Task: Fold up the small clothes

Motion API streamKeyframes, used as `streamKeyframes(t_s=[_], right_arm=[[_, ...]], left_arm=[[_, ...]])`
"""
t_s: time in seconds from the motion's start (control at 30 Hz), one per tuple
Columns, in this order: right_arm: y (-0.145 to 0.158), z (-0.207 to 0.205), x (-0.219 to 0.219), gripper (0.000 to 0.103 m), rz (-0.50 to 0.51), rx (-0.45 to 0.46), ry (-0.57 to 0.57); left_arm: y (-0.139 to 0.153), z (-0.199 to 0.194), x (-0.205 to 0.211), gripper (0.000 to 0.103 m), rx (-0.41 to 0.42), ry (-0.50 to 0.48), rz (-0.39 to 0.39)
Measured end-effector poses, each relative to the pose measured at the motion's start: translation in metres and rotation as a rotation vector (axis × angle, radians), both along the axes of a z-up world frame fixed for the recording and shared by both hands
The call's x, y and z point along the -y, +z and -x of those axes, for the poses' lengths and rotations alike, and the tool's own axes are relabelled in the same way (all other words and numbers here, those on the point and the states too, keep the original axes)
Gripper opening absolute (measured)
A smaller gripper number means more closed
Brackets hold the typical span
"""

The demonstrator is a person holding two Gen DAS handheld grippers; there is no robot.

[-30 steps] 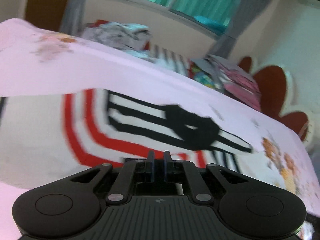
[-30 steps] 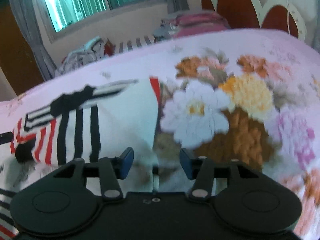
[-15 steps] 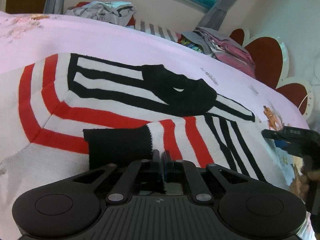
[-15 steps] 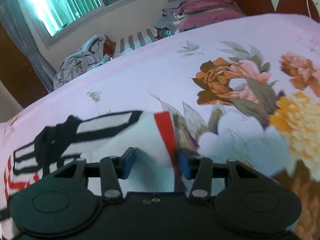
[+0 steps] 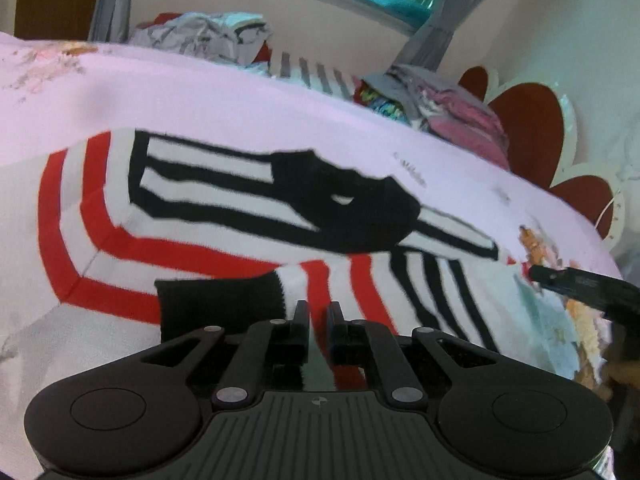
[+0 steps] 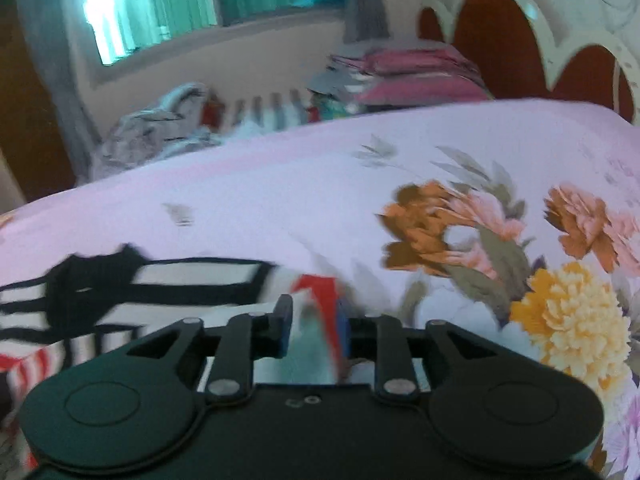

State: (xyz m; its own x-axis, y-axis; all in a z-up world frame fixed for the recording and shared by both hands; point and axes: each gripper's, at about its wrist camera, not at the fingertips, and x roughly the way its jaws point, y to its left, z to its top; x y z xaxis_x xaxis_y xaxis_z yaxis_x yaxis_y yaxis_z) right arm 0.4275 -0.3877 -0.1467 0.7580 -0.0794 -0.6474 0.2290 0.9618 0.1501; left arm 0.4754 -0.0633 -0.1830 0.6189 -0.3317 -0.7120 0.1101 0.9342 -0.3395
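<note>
Sweater point(image 6: 180, 280) blurred; its hem cut off below.

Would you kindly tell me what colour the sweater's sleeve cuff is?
Black; the cuff of the striped sweater shows best in the left wrist view.

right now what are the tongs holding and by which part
The left tongs are shut on the striped sweater, pinching its sleeve just past the black cuff. The right tongs are closing around the sweater's red-edged corner.
</note>
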Motion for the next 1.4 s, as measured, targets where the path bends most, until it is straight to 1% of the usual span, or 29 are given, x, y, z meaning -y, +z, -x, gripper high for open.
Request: streamKeyframes(t_s=[0.03,0.1,0.17,0.27,0.33,0.4,0.47,0.53,0.6,0.67,0.7,0.77,0.8,0.83,0.87,0.97,1.1,1.2,1.3,1.4], right_arm=[[0.002,0.004,-0.008,0.026,0.003,0.007,0.031],[0.003,0.012,-0.027,0.026,0.039,0.011,0.099],[-0.004,0.015,-0.041,0.026,0.081,-0.017,0.146],[-0.023,0.013,-0.043,0.026,0.123,-0.084,0.132],[-0.021,0.016,-0.040,0.027,0.119,-0.082,0.118],[-0.012,0.023,-0.043,0.031,0.088,-0.070,0.111],[-0.004,0.030,-0.057,0.032,0.083,-0.040,0.138],[-0.003,0.033,-0.071,0.037,0.062,-0.034,0.168],[-0.007,0.033,-0.086,0.039,0.057,-0.050,0.191],[-0.017,0.030,-0.098,0.039,0.075,-0.100,0.194],[-0.020,0.030,-0.100,0.039,0.083,-0.117,0.188],[-0.016,0.031,-0.102,0.040,0.068,-0.121,0.165],[-0.012,0.032,-0.103,0.041,0.044,-0.116,0.165],[-0.008,0.034,-0.104,0.041,0.024,-0.103,0.171],[-0.002,0.035,-0.108,0.042,0.024,-0.090,0.177],[0.008,0.037,-0.124,0.043,0.030,-0.070,0.197],[0.016,0.038,-0.147,0.044,-0.008,-0.054,0.224],[0.019,0.037,-0.166,0.048,-0.021,-0.045,0.254],[0.025,0.036,-0.180,0.052,-0.054,-0.025,0.263],[0.027,0.034,-0.193,0.053,-0.040,-0.019,0.270]], left_arm=[[-0.004,-0.001,0.000,0.006,-0.013,0.000,-0.013],[-0.010,0.000,-0.003,0.006,0.003,-0.010,-0.035],[-0.012,0.001,-0.006,0.006,0.011,-0.026,-0.042],[-0.010,0.001,-0.012,0.006,-0.005,-0.018,-0.045],[-0.008,0.003,-0.013,0.006,-0.003,-0.017,-0.064],[-0.005,0.006,-0.014,0.006,-0.005,-0.013,-0.074],[-0.002,0.007,-0.014,0.006,-0.014,-0.004,-0.086],[0.000,0.008,-0.013,0.006,-0.022,0.007,-0.094],[0.002,0.010,-0.013,0.007,-0.025,0.011,-0.102],[0.005,0.012,-0.013,0.007,-0.026,0.010,-0.116],[0.007,0.013,-0.014,0.009,-0.025,0.010,-0.119],[0.012,0.017,-0.017,0.027,-0.016,0.017,-0.129],[0.016,0.020,-0.019,0.052,-0.005,0.025,-0.137],[0.020,0.023,-0.022,0.071,0.014,0.036,-0.143],[0.024,0.026,-0.024,0.073,0.033,0.046,-0.148],[0.034,0.031,-0.032,0.073,0.062,0.037,-0.169],[0.040,0.038,-0.051,0.074,0.061,0.052,-0.168],[0.041,0.044,-0.072,0.074,0.058,0.078,-0.167],[0.040,0.050,-0.100,0.074,0.042,0.120,-0.157],[0.037,0.056,-0.125,0.074,0.032,0.156,-0.158]])
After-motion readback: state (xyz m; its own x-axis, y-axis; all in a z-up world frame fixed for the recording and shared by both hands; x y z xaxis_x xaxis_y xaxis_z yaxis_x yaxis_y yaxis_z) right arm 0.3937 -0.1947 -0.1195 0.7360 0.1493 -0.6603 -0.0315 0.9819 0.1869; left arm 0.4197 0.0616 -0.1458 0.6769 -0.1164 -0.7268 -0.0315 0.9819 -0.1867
